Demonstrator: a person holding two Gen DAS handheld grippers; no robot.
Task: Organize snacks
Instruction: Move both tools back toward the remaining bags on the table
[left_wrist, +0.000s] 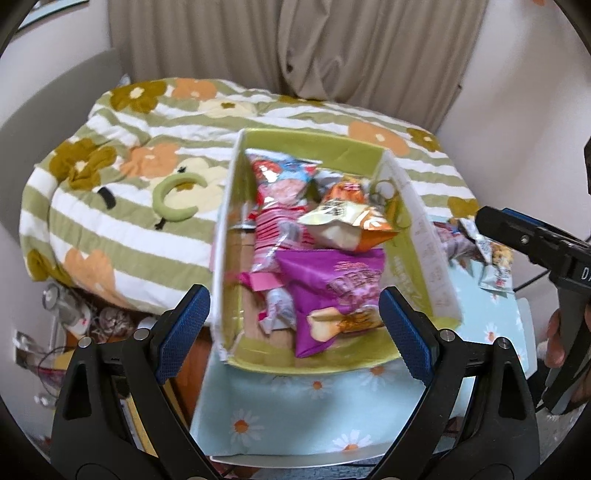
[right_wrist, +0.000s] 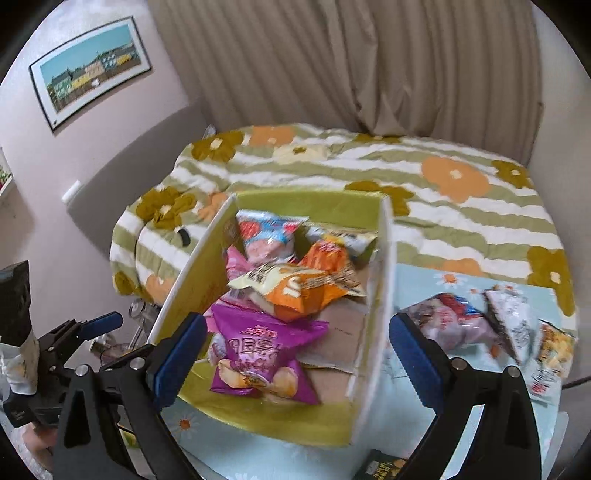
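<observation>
Three snack packets (right_wrist: 495, 328) left on the table – just right of the right gripper (right_wrist: 295, 354); both grippers' jaws wide, empty.

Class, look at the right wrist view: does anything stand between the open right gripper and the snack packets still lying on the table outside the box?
Nothing visible does. The right gripper is open and empty, the loose packets lie on the daisy tablecloth to its right, beyond the box's white side wall. That wall stands between those packets and the box's inside.
</observation>
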